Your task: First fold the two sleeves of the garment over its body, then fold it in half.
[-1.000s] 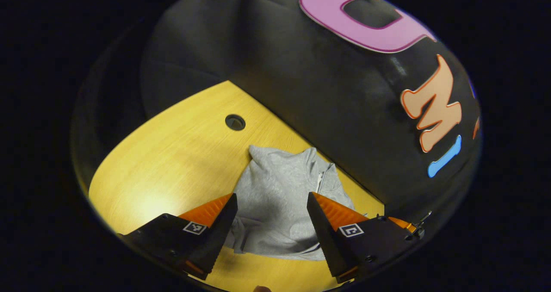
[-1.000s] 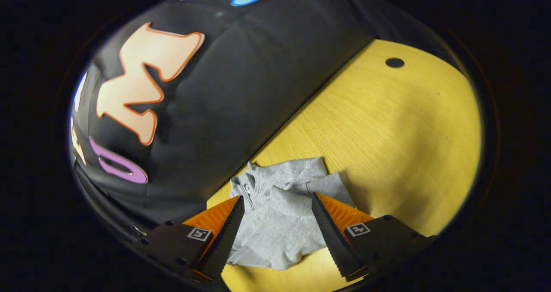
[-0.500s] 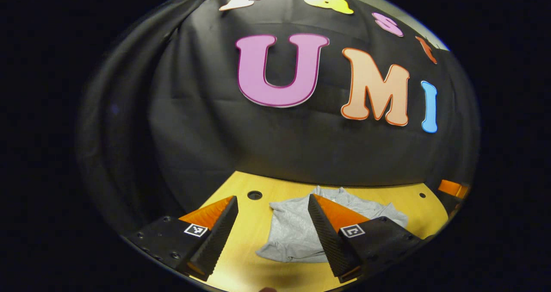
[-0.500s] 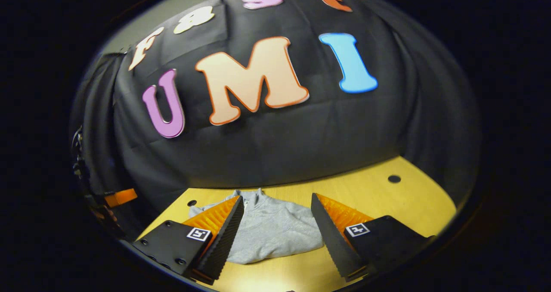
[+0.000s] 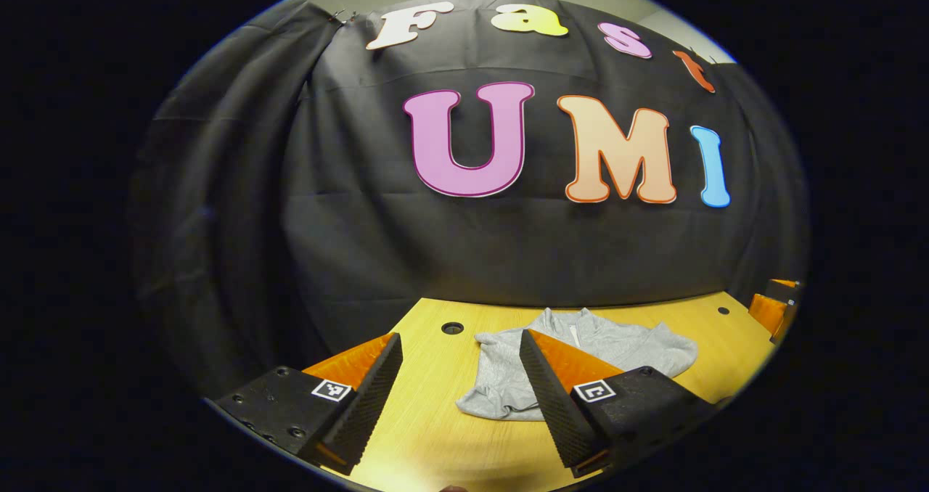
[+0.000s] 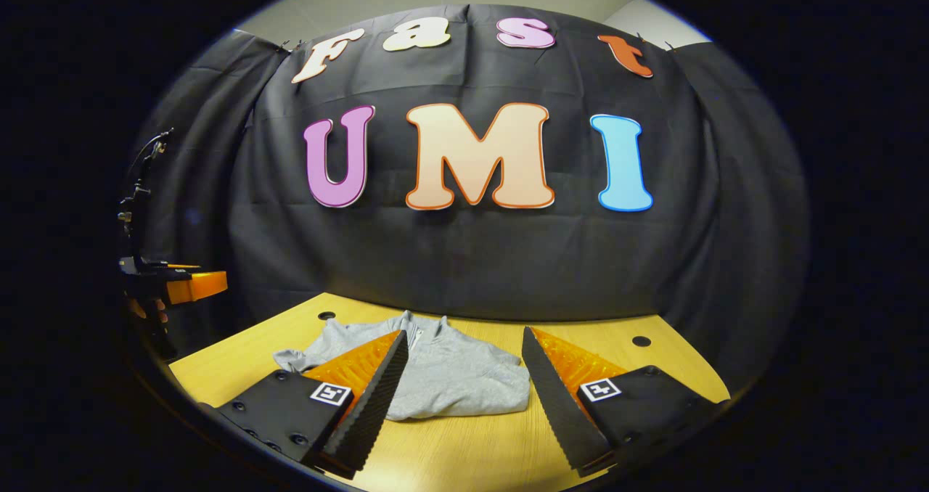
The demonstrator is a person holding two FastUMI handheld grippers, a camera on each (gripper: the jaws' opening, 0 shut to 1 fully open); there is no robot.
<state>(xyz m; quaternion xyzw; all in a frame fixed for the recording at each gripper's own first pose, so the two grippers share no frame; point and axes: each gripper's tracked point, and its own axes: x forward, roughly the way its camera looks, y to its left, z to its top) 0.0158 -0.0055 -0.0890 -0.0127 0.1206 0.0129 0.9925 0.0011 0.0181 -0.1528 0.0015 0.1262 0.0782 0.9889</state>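
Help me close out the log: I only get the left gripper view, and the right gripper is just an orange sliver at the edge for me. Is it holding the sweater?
Observer: No. The right gripper is open with nothing between its fingers; the grey sweater lies on the table beyond them.
Operator: The sweater's near corner on that side is blocked for me. Is a sleeve trailing out there?
Observer: None that the right gripper view shows. That side ends in a rounded folded edge lying on the wood.
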